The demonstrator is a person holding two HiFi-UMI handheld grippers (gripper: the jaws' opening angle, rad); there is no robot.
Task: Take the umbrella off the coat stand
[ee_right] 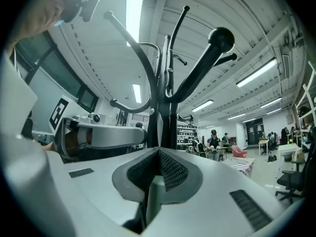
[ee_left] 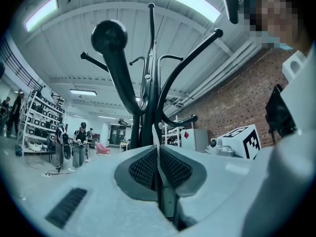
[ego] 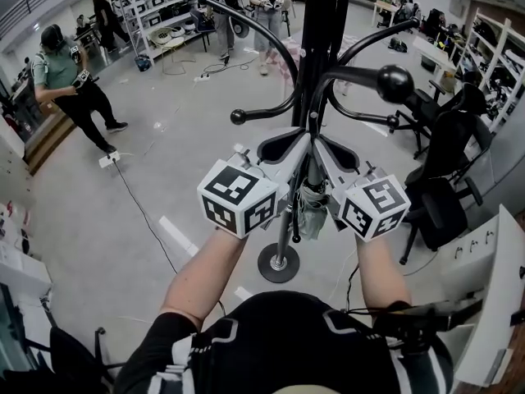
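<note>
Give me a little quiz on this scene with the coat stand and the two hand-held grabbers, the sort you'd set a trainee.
1. True or false: the left gripper has its jaws spread wide apart.
2. Where does the folded umbrella show in the head view?
A) lying on the floor
B) low down between the left gripper and the right gripper, close by the coat stand
C) on the topmost hook
3. What colour is the coat stand?

Key: 1 false, its jaws are together; 2 B; 3 black.
</note>
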